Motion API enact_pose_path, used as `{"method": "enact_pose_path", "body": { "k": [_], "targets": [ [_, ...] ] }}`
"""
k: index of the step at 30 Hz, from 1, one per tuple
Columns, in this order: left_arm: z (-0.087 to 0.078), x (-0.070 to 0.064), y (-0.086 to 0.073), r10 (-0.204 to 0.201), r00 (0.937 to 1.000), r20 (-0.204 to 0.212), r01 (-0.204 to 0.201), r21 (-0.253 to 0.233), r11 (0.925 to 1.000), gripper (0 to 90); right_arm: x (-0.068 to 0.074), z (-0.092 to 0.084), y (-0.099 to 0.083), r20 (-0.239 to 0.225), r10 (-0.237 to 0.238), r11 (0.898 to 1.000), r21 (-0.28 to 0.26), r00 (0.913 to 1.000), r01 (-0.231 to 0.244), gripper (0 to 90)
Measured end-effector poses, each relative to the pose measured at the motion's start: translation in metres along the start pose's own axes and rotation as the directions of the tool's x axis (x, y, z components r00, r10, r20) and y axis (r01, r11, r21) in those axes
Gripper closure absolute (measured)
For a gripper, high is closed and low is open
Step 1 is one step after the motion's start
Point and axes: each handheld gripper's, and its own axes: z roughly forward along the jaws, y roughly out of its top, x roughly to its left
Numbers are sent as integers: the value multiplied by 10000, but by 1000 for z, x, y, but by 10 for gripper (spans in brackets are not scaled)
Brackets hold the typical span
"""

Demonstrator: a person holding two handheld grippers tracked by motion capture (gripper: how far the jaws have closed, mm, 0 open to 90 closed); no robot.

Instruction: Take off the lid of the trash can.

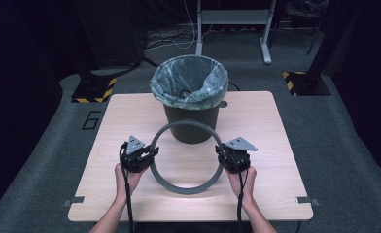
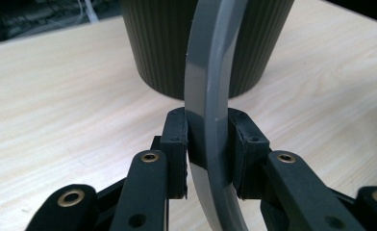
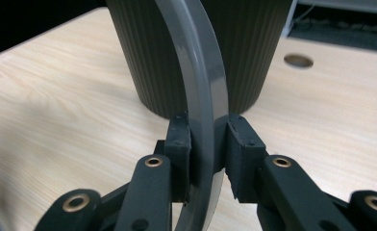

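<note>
Both tongs are clamped on the grey ring (image 1: 186, 158), the left tongs (image 1: 152, 151) pinching its left side and the right tongs (image 1: 221, 151) its right, and the ring sits in front of the bin (image 1: 191, 99) on the tabletop (image 1: 276, 160), still off the bin's top (the clear liner (image 1: 188, 80) is already draped over the rim), so I'd judge the seating of the ring over that liner is what remains. From the high view I can't tell whether the ring's near edge rests on the tabletop or hangs just above it, and in both gripper views the bin's rim is cut off above its ribbed wall.
</note>
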Motion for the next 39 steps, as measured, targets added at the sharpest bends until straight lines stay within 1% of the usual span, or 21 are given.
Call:
{"method": "enact_pose_path", "body": {
  "k": [2, 3, 5, 6, 8, 12, 14, 15, 18, 19, 22, 24, 26, 28, 33, 36, 37, 39],
  "targets": [
    [5, 1, -2, -12, 10000, 68, 11, 219, 9998, 706, -3, 5, -3, -67, 130, 9997, 228, 9999, -128, 726],
    [8, 1, -4, -33, 9999, 107, 30, 301, 9995, 702, -5, 11, -6, -52, 205, 9990, 409, 9998, -203, 724],
    [13, 1, -6, -135, 9997, 185, 126, 500, 9987, 702, -6, 12, -8, -44, 246, 9986, 476, 9997, -243, 724],
    [15, 1, -8, -109, 9997, 216, 95, 608, 9981, 698, -8, 18, -11, 10, 314, 9973, 664, 9995, -314, 724],
    [20, 2, -11, -154, 9995, 269, 132, 795, 9967, 697, -8, 20, -13, 29, 298, 9971, 703, 9996, -300, 724],
    [28, 1, -19, -155, 9994, 321, 118, 1134, 9935, 695, -10, 28, -21, -28, 381, 9939, 1037, 9993, -376, 726],
    [31, 1, -22, -166, 9993, 336, 123, 1246, 9921, 695, -9, 30, -23, 4, 323, 9926, 1171, 9995, -322, 727],
    [32, 1, -23, -171, 9993, 328, 127, 1301, 9914, 694, -8, 32, -27, 18, 295, 9908, 1324, 9996, -294, 725],
    [34, 1, -28, -298, 9988, 396, 240, 1401, 9899, 692, -9, 35, -31, -16, 328, 9890, 1441, 9995, -322, 723],
    [35, 1, -29, -339, 9986, 398, 279, 1429, 9893, 689, -9, 37, -35, -62, 341, 9869, 1582, 9994, -327, 721],
    [37, 1, -33, -313, 9989, 356, 253, 1581, 9871, 689, -8, 39, -38, -103, 375, 9843, 1732, 9992, -352, 718],
    [39, 1, -37, -423, 9984, 384, 353, 1668, 9854, 688, -8, 42, -41, -139, 418, 9819, 1855, 9990, -385, 715],
    [41, 1, -41, -431, 9983, 381, 358, 1747, 9840, 685, -9, 44, -45, -189, 442, 9786, 2022, 9988, -395, 710],
    [43, 1, -44, -477, 9981, 398, 394, 1881, 9814, 679, -9, 48, -51, -224, 504, 9719, 2313, 9985, -439, 705],
    [47, 0, -52, -565, 9974, 448, 457, 2139, 9758, 677, -9, 51, -58, -258, 522, 9653, 2574, 9983, -438, 702],
    [47, 0, -54, -528, 9974, 480, 415, 2123, 9763, 674, -8, 51, -60, -185, 445, 9655, 2577, 9988, -382, 699],
    [47, 0, -54, -504, 9977, 456, 395, 2142, 9760, 674, -8, 50, -60, -203, 372, 9651, 2599, 9991, -307, 698],
    [45, -1, -55, -471, 9982, 383, 381, 2100, 9770, 671, -7, 49, -60, -165, 376, 9660, 2566, 9992, -321, 692]
  ]
}}
